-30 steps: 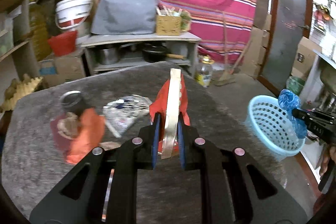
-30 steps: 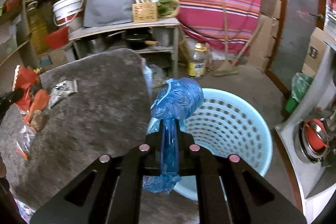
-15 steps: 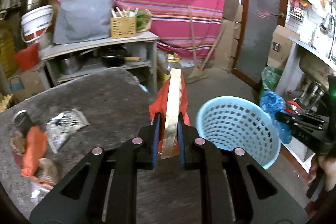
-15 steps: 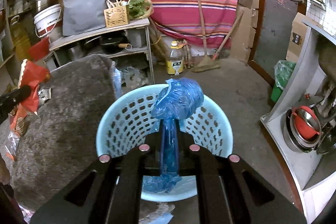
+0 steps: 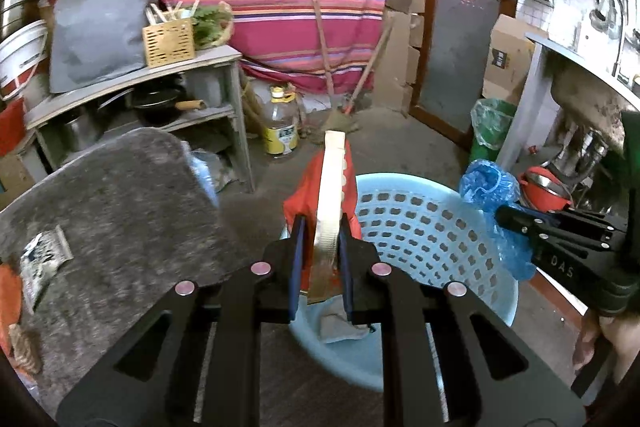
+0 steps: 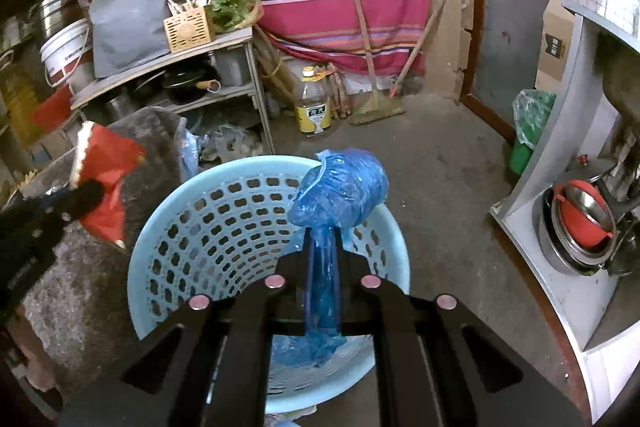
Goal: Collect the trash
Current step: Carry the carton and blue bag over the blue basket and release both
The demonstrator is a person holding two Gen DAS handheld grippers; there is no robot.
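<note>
Above the pale blue basket (image 6: 224, 227), my left gripper (image 5: 320, 263) jaws clamp a red wrapper (image 5: 308, 195); my right gripper (image 6: 322, 267) jaws pinch a blue plastic bag (image 6: 344, 187).

left gripper (image 5: 320, 251) — black, blue pads | silver screws | sleeve (image 5: 631, 163) — dark green

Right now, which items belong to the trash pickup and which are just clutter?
Job:
- red wrapper, left gripper shut on it
- blue plastic bag, right gripper shut on it
- blue basket
- wrapper on the table

Clutter:
- oil bottle
- broom
- wicker box
</note>
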